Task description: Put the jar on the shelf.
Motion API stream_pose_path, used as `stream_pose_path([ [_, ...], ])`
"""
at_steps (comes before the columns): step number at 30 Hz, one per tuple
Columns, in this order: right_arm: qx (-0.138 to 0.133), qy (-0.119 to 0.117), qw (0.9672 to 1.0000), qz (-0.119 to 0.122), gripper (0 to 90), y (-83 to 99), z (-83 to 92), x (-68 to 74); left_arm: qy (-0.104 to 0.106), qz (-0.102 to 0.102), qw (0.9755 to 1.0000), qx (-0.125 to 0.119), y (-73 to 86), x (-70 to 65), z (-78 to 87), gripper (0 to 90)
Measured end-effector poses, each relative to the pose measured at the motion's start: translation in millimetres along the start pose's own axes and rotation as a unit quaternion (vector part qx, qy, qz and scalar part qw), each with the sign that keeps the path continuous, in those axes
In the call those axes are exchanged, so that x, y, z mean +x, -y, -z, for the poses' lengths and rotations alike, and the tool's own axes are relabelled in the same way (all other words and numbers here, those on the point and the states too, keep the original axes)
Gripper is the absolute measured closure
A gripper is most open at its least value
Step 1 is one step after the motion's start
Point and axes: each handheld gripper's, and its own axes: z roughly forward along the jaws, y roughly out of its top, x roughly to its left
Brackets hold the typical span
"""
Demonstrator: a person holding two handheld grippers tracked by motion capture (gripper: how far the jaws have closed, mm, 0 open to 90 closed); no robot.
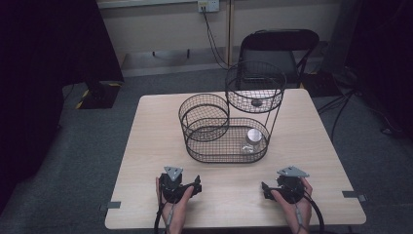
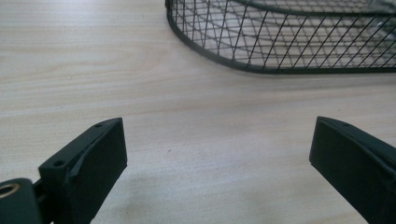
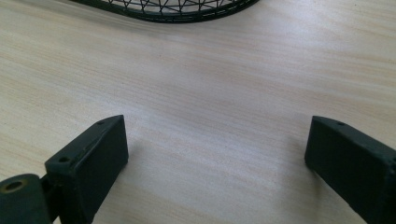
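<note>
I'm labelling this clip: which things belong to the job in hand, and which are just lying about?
Belongs to the job:
- wire basket stand
- jar in its lowest basket
- small dark object in the top basket
- left gripper, right gripper, both open and empty

Just lying about:
- folding chair
- wall socket and cable

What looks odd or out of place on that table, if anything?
Nothing stands out. The wire basket stand sits upright, a small jar stands in its bottom tray, and both open grippers, left and right, rest apart.
</note>
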Motion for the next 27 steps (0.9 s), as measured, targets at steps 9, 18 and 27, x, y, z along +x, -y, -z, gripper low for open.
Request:
stream_pose_path([
  [9,0.0,0.0,1.0,0.0,5.0,0.0,0.0,0.0,-0.018,-0.007,0.9996,0.021,7.9,-1.2,-9.7,4.1],
  [18,0.0,0.0,1.0,0.0,5.0,0.0,0.0,0.1,-0.034,-0.014,0.9987,0.036,11.5,-2.2,-14.7,3.9],
  [27,0.0,0.0,1.0,0.0,5.0,0.1,0.0,0.1,-0.048,-0.018,0.9978,0.042,11.6,-5.2,-15.6,3.1],
])
